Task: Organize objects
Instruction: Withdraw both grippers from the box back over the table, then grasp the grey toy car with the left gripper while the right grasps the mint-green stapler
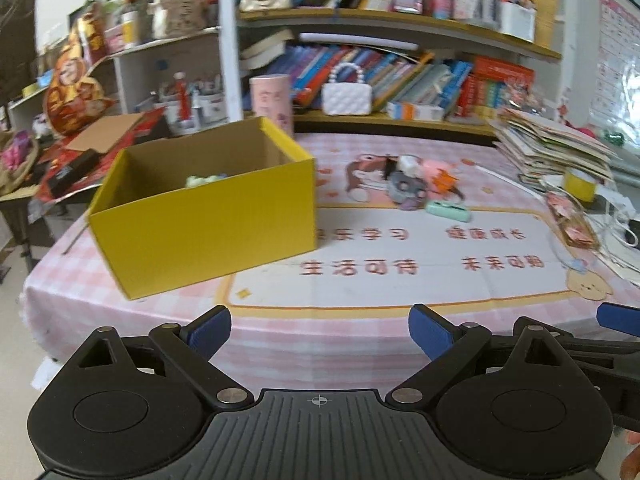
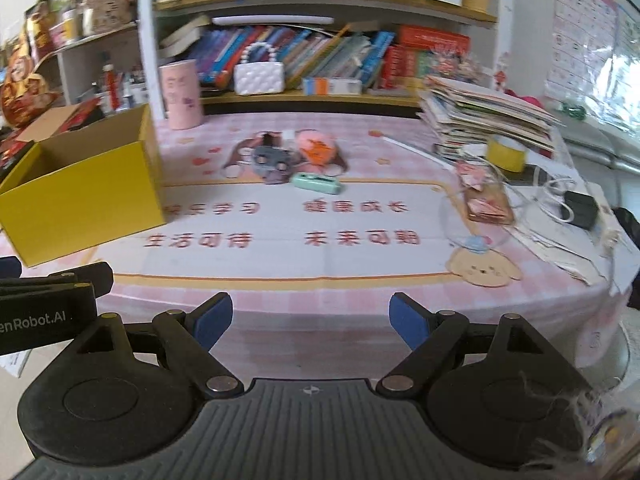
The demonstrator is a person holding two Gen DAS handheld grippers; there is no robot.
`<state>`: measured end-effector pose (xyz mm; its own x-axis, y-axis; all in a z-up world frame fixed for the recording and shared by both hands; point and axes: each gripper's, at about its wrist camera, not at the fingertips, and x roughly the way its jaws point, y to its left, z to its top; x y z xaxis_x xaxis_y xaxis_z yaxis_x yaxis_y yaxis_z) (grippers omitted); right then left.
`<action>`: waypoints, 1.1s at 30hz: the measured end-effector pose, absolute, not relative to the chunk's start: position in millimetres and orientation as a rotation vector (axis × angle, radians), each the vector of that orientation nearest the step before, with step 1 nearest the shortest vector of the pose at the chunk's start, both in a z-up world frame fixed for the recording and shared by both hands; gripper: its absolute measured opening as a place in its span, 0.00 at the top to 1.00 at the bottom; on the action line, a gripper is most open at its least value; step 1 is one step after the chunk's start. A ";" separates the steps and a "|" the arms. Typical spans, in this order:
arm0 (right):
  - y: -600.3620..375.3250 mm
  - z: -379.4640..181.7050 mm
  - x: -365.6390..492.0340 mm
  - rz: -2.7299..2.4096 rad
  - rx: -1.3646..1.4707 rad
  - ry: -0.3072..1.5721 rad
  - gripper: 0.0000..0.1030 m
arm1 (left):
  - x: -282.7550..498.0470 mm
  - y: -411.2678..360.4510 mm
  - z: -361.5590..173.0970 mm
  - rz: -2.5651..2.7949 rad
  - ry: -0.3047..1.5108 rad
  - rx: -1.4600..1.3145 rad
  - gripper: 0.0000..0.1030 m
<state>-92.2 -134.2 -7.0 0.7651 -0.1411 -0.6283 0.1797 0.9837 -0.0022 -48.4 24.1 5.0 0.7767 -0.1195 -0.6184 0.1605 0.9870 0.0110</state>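
Observation:
An open yellow cardboard box (image 1: 208,216) stands on the left of the pink table; a pale green item (image 1: 202,180) lies inside it. The box also shows in the right wrist view (image 2: 84,196). A pile of small toys sits mid-table: a grey one (image 1: 406,190), an orange-pink one (image 1: 438,176) and a mint green case (image 1: 447,211). The same pile shows in the right wrist view (image 2: 298,156). My left gripper (image 1: 320,332) is open and empty, back over the table's near edge. My right gripper (image 2: 310,322) is open and empty, also at the near edge.
A pink cylinder (image 1: 272,100) and white handbag (image 1: 347,96) stand at the back by the bookshelf. A stack of papers (image 2: 484,120), a yellow tape roll (image 2: 506,154), cables and a black adapter (image 2: 580,210) crowd the right side.

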 end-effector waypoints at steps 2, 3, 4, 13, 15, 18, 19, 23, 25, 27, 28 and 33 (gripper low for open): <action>-141.4 -7.7 -92.4 -0.194 0.059 0.681 0.17 | -45.3 15.9 4.5 -0.172 0.668 0.066 0.06; -144.6 -8.4 -91.5 -0.200 0.060 0.685 0.17 | -43.2 11.8 4.2 -0.181 0.670 0.068 0.06; -147.9 -8.9 -90.6 -0.206 0.064 0.689 0.17 | -41.9 8.8 3.8 -0.187 0.671 0.070 0.06; -162.6 -9.8 -67.4 -0.200 0.063 0.704 0.18 | -20.3 -8.0 3.1 -0.192 0.682 0.066 0.06; -166.0 -9.6 -60.4 -0.195 0.060 0.708 0.18 | -14.1 -11.6 3.0 -0.188 0.685 0.062 0.06; -172.6 -10.0 -48.1 -0.188 0.056 0.715 0.19 | -4.1 -18.6 3.1 -0.181 0.688 0.057 0.06; -175.2 -10.2 -43.9 -0.185 0.055 0.717 0.19 | -0.3 -21.2 3.0 -0.179 0.689 0.054 0.06; -185.6 -11.6 -24.1 -0.166 0.052 0.729 0.19 | 15.9 -30.6 2.1 -0.168 0.696 0.045 0.06; -190.5 -12.0 -13.8 -0.146 0.051 0.733 0.19 | 24.6 -36.5 1.8 -0.166 0.699 0.042 0.06; -195.3 -12.4 -2.2 -0.122 0.047 0.733 0.19 | 34.0 -43.4 1.6 -0.165 0.700 0.045 0.06; -197.9 -12.3 3.8 -0.111 0.044 0.732 0.19 | 39.4 -47.4 1.9 -0.163 0.701 0.045 0.06; -214.5 -14.3 35.1 -0.063 0.036 0.728 0.21 | 69.0 -65.4 1.9 -0.140 0.699 0.039 0.06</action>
<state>35.1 -214.5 -14.3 0.7449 -0.0445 -0.6656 0.0699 0.9975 0.0114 69.0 -65.4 1.9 0.7567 -0.1159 -0.6435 0.1417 0.9898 -0.0116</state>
